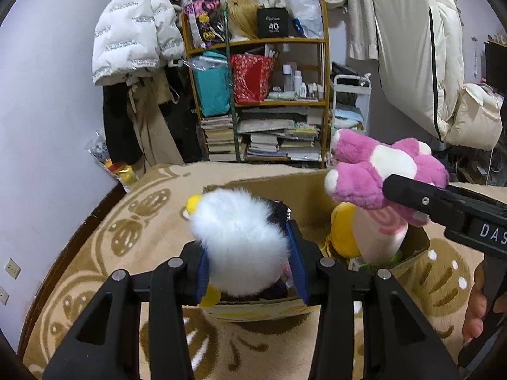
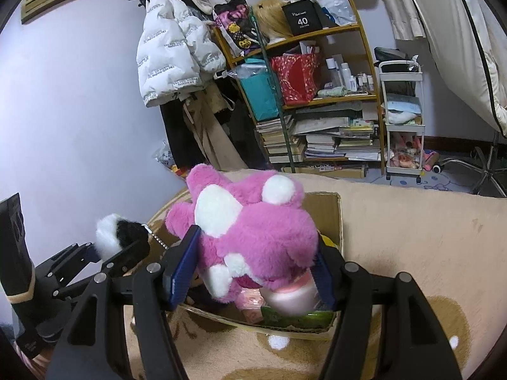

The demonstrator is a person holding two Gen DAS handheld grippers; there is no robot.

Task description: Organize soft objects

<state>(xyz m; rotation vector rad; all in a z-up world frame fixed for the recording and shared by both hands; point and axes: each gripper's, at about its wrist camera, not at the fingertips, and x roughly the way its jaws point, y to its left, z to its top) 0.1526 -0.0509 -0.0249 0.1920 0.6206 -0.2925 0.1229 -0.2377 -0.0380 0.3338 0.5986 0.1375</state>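
Observation:
My left gripper (image 1: 250,253) is shut on a fluffy white plush with yellow and black parts (image 1: 237,237) and holds it over the open cardboard box (image 1: 304,190). The plush also shows at the left of the right wrist view (image 2: 117,231). My right gripper (image 2: 253,272) is shut on a pink and white plush (image 2: 253,224) above the same box (image 2: 329,205). That pink plush shows in the left wrist view (image 1: 380,171). Inside the box lie a yellow soft toy (image 1: 343,231) and a pale pink toy (image 1: 380,237).
The box stands on a beige blanket with brown patterns (image 1: 126,228). Behind it are a cluttered wooden shelf (image 1: 259,95), a white puffer jacket (image 1: 136,28), a white trolley (image 2: 402,117) and the lilac wall (image 1: 47,110).

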